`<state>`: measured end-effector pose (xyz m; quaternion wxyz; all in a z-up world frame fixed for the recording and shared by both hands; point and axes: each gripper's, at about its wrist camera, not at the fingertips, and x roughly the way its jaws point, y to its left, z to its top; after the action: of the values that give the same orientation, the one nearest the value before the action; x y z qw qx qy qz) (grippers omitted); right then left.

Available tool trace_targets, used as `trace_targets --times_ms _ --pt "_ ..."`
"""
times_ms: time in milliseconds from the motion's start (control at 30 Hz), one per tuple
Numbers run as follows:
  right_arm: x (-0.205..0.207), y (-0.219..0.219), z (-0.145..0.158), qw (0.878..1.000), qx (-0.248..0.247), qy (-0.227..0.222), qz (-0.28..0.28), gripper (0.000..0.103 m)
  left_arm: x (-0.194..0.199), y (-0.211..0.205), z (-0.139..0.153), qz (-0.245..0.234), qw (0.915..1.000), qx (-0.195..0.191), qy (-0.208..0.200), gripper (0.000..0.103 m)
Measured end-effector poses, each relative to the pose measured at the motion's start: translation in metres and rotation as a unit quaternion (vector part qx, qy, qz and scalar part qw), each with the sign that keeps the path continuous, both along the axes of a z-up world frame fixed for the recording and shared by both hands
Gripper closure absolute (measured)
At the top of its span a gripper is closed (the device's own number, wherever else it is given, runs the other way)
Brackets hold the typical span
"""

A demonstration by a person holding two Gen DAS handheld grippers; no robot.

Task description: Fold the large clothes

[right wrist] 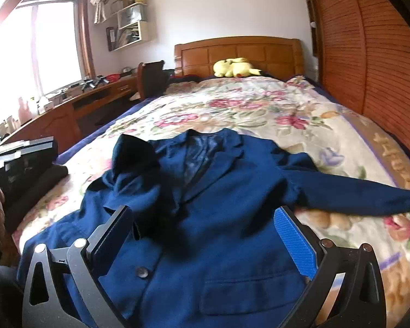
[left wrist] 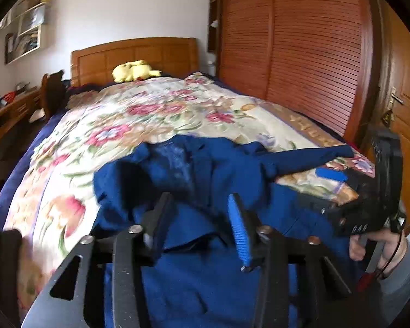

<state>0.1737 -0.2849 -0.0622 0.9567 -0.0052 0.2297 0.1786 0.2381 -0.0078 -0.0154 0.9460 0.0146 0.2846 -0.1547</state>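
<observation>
Jacket: blue jacket (right wrist: 227, 191), lies front up on the floral bedspread (right wrist: 259, 106), centre to lower part of the right wrist frame, collar toward the headboard (right wrist: 237, 52).
Sleeves: one sleeve (right wrist: 355, 194) runs flat toward the right edge of the frame; the other (right wrist: 134, 161) is folded in over the chest at left centre, bunched and not flat.
Weight and body: judged medium-heavy, lined woven cloth; limp overall, stiffer at collar, lapels and shoulder.
Surface: matt weave, judged easy for ribbed pads to hold; the button (right wrist: 142, 272) and the pocket flap (right wrist: 248, 284) are poor grip points.
Grip points: judged best at the cuff of the outstretched sleeve, the shoulder seam and the hem corners; pinch one layer edge, not a bundle.
Left gripper (left wrist: 202, 218): jaws part open above the bunched cloth, lower centre of the left wrist frame; pads press on nothing.
Right gripper (right wrist: 205, 235): jaws wide apart over the jacket front, holding nothing.
Risk: the bunched sleeve may drag out of place when the body is lifted.
</observation>
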Motion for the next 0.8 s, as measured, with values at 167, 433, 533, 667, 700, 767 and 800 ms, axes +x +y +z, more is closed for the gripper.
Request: trace_targets --times_ms 167,433,533,667,700,767,800 --pt "0.007 0.031 -0.008 0.999 -0.031 0.004 0.019 0.001 -0.010 0.030 -0.032 0.038 0.9992 -0.010 0.009 0.035" --pt "0.032 0.065 -0.023 0.995 -0.048 0.029 0.080 0.001 -0.029 0.065 -0.050 0.071 0.9974 -0.015 0.002 0.025" --pt "0.042 0.081 -0.033 0.992 -0.073 0.035 0.098 0.002 -0.033 0.074 -0.056 0.074 0.9972 -0.007 0.005 0.024" --pt "0.063 0.096 -0.042 0.987 -0.088 0.049 0.121 0.005 -0.034 0.081 -0.061 0.085 0.9964 0.005 0.007 0.024" --pt "0.069 0.100 -0.045 0.986 -0.092 0.054 0.125 0.006 -0.034 0.084 -0.063 0.086 0.9962 0.004 0.011 0.024" --pt "0.080 0.110 -0.049 0.983 -0.109 0.064 0.131 0.009 -0.034 0.088 -0.066 0.091 0.9957 0.006 0.015 0.024" --pt "0.086 0.117 -0.052 0.980 -0.127 0.065 0.137 0.011 -0.034 0.090 -0.067 0.093 0.9955 0.007 0.017 0.023"
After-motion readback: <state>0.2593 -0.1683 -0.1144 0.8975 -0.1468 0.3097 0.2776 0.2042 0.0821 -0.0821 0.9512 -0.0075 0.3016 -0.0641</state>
